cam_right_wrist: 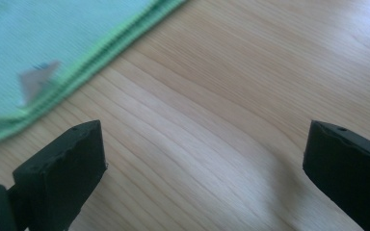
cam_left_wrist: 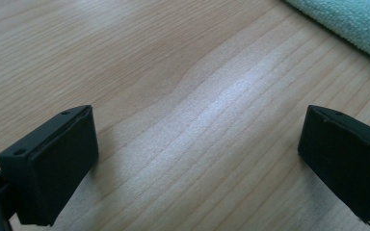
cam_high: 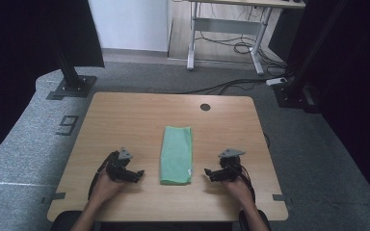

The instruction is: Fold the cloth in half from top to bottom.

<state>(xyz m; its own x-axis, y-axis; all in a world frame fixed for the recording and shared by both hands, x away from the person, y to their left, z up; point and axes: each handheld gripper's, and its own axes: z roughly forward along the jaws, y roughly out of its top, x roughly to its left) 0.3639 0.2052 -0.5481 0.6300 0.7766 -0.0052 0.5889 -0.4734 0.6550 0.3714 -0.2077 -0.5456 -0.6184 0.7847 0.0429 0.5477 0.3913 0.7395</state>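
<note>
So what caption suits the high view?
Two open grippers, left and right, flank a folded green cloth on a wooden table.

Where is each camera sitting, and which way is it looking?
High view: sits above the person's side, looks forward and down on the table; shows both forearms, the left gripper and right gripper, either side of the green cloth.
Left gripper view: rides the left gripper, looks along its open jaws at bare wood; cloth corner at top right.
Right gripper view: rides the right gripper, open jaws; cloth at top left.
All views share the cloth and table.
</note>
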